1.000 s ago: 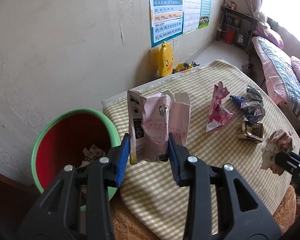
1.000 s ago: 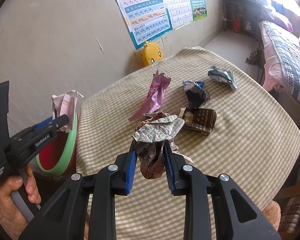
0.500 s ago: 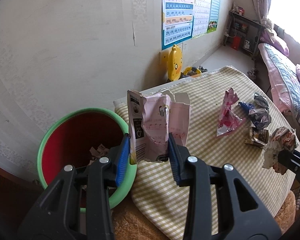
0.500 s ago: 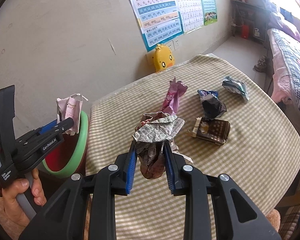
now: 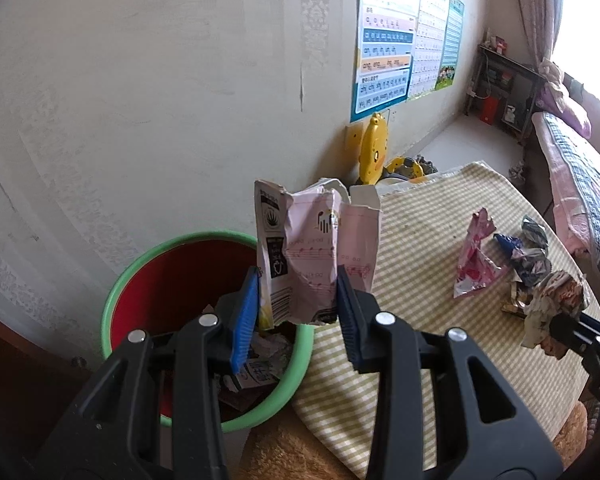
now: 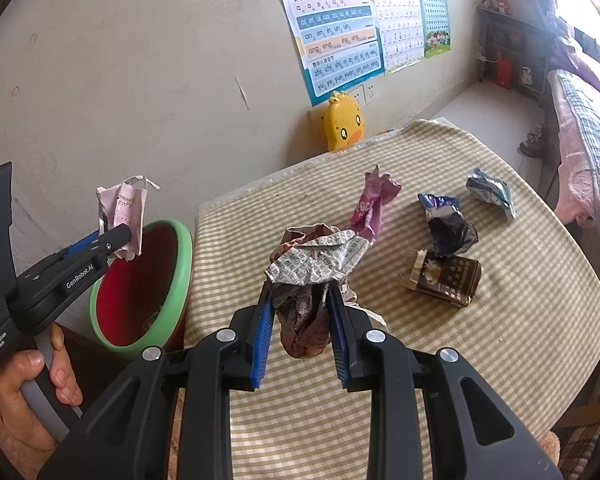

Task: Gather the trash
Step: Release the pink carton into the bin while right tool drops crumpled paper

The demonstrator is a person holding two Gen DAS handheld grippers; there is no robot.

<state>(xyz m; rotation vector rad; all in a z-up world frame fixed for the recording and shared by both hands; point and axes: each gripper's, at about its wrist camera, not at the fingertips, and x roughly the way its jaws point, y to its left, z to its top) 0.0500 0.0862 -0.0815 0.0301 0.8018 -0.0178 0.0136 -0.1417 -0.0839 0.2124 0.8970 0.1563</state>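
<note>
My left gripper (image 5: 296, 300) is shut on a crumpled pink carton (image 5: 320, 248) and holds it over the right rim of the green bin with a red inside (image 5: 156, 280). It also shows in the right wrist view (image 6: 122, 216), above the bin (image 6: 180, 264). My right gripper (image 6: 300, 320) is shut on a crumpled printed wrapper (image 6: 316, 268) above the checked table (image 6: 520, 340). That wrapper also shows in the left wrist view (image 5: 552, 304). On the table lie a pink wrapper (image 6: 374, 204), dark blue wrappers (image 6: 448, 224) and a brown packet (image 6: 444, 276).
The bin holds several pieces of trash (image 5: 256, 368). A yellow duck-shaped object (image 6: 344, 120) stands against the wall behind the table. Posters (image 6: 336, 24) hang on the wall. A bed (image 6: 580, 128) is at the right.
My left gripper has moved left with the pink carton, from above the table edge to over the bin's rim. The right gripper holds its wrapper in much the same place.
</note>
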